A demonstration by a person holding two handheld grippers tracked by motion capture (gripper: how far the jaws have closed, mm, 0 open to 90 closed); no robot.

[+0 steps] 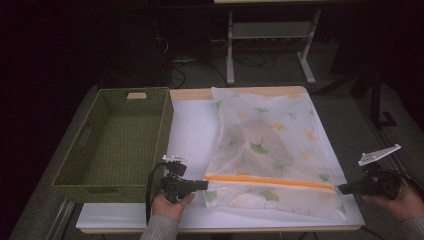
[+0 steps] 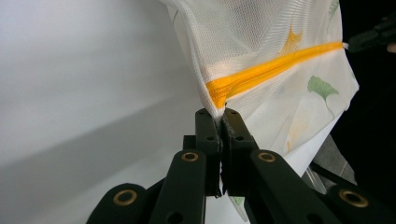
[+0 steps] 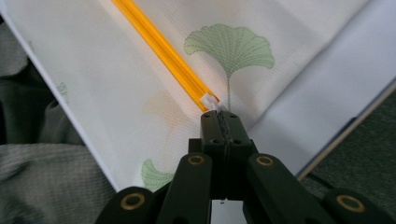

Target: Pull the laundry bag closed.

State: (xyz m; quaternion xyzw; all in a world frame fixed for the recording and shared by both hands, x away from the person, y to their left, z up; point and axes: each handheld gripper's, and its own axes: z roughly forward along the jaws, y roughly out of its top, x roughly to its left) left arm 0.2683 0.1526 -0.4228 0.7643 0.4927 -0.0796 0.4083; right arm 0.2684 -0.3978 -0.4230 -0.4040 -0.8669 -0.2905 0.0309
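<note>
A white mesh laundry bag point(image 1: 265, 145) printed with green and yellow leaves lies flat on the white table, with dark clothing showing through it. An orange zipper point(image 1: 270, 181) runs across its near part. My left gripper point(image 1: 206, 184) is shut on the bag's fabric point(image 2: 219, 112) at the zipper's left end point(image 2: 224, 91). My right gripper point(image 1: 340, 189) is shut on the white zipper pull point(image 3: 209, 101) at the right end of the zipper point(image 3: 159, 51), close to the bag's right edge.
A green woven basket point(image 1: 117, 145) stands empty at the left of the table, next to the bag. The table's front edge point(image 1: 220, 229) runs just before the hands. A grey floor and a desk frame point(image 1: 270, 45) lie beyond the table.
</note>
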